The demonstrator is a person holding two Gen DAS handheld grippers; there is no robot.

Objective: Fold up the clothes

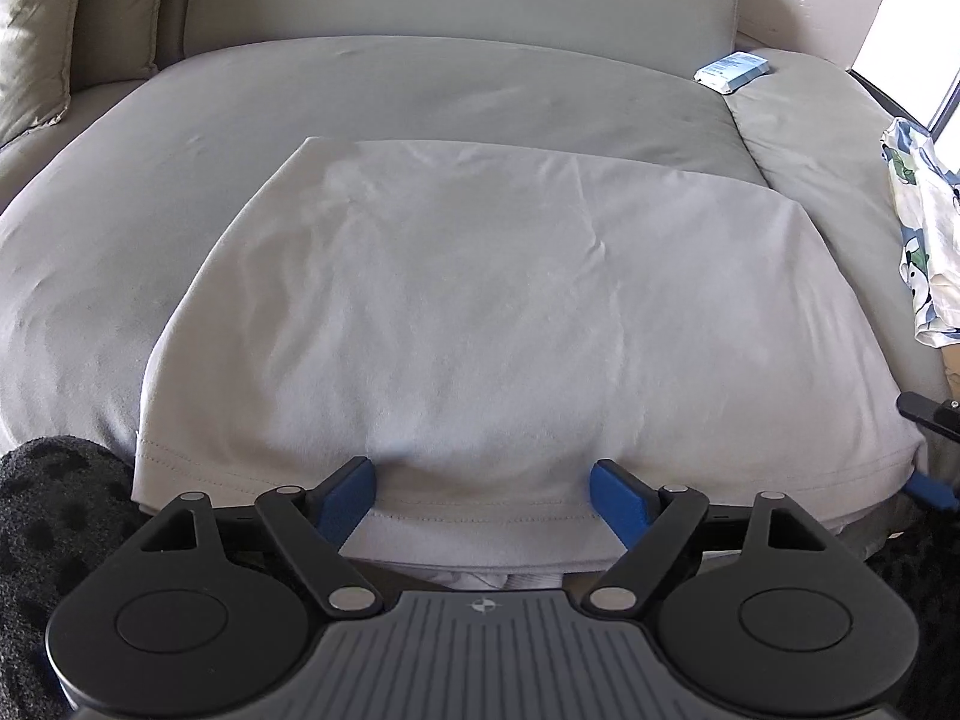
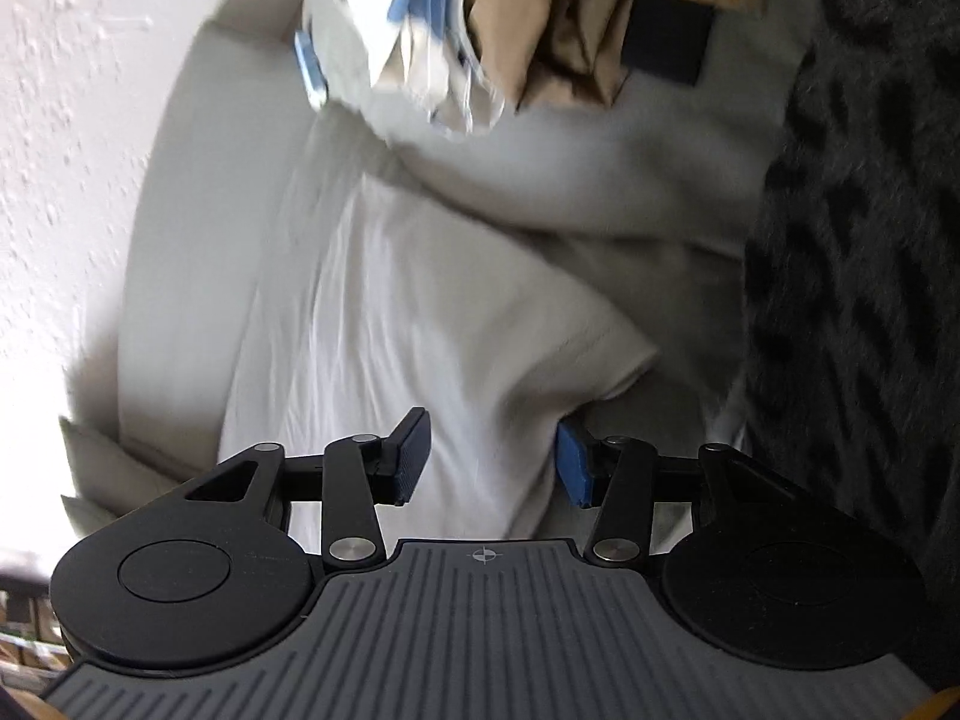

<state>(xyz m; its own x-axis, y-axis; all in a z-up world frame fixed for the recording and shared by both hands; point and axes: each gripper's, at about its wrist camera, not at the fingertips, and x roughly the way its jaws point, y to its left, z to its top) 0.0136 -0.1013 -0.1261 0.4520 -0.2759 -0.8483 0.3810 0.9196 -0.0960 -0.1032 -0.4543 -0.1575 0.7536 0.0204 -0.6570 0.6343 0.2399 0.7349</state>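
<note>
A gray sofa point(image 1: 420, 90) is seen far ahead of the left claw point(image 1: 483, 495), and a white shirt point(image 1: 480, 300) is spread flat on it, right in front. The shirt's hem is found between the left claw's wide-apart pads, not pinched. The right claw point(image 2: 492, 459) is kept half open over the shirt's corner, not gripped.

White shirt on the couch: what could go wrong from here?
1. The left gripper straddles the hem of the white shirt with open jaws; closing might catch only the top layer.
2. The right gripper is also open at the shirt's corner, so an uneven lift could skew the fold.
</note>
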